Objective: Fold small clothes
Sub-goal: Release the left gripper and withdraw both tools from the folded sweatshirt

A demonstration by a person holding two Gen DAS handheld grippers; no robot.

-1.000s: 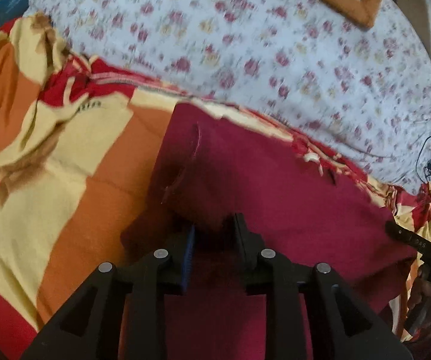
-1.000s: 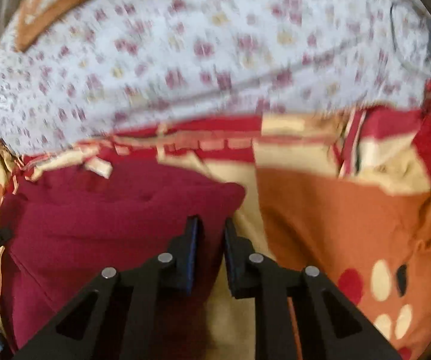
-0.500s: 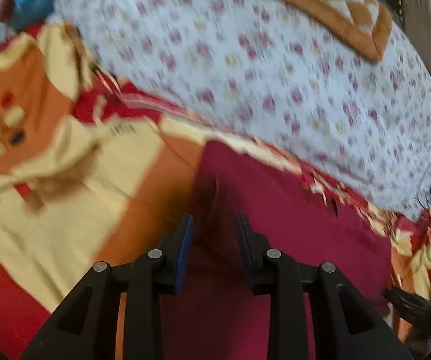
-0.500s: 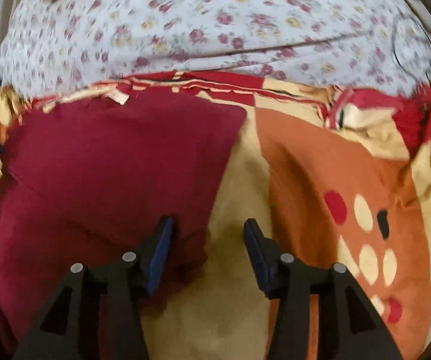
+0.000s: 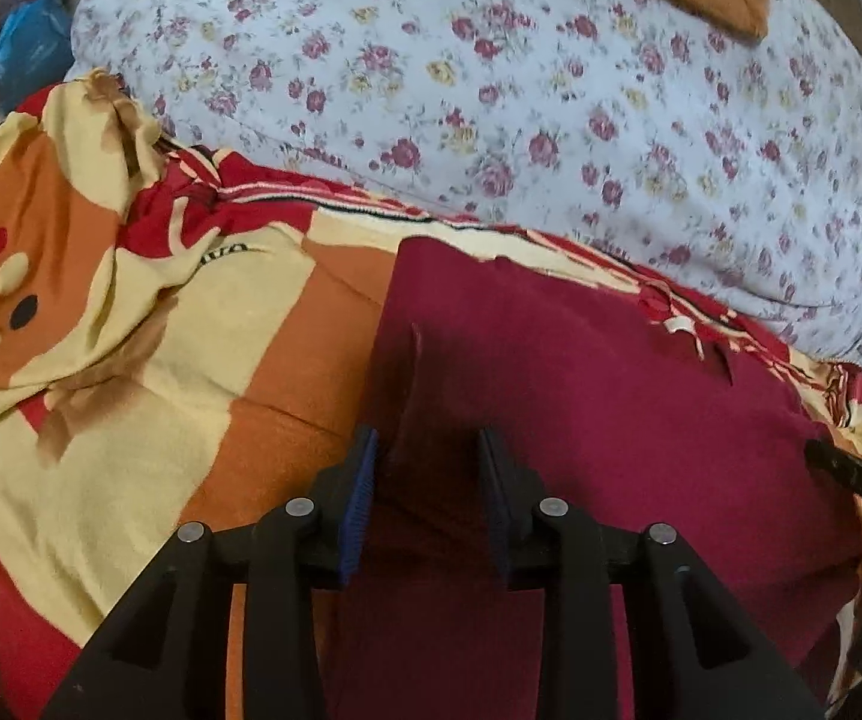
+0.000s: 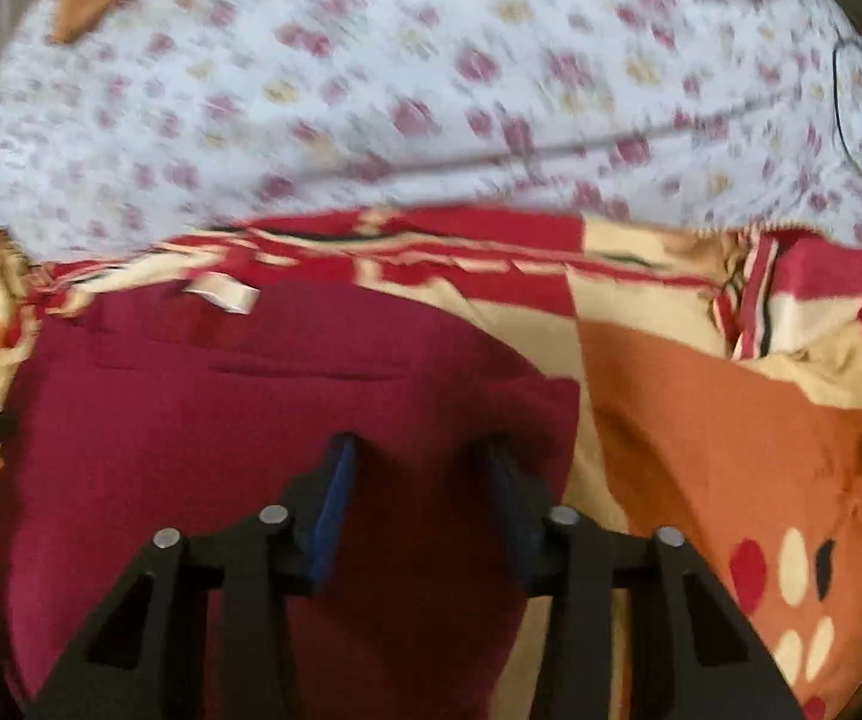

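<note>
- One maroon garment (image 5: 580,396), soft, folded flat, lying on fleecy patterned blanket (image 5: 131,312).
- Left gripper (image 5: 428,480) spreading, unpinched cloth between jaws.
- Right gripper (image 6: 419,480) narrowing, likewise.

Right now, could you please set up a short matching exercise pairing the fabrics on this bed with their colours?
Things:
1. garment
2. bedsheet
3. quilt
4. bag

Colours:
A. white with small flowers
B. blue
C. plain maroon
D. orange, cream and red print

Pairs: 1-C, 2-D, 3-A, 4-B
</note>
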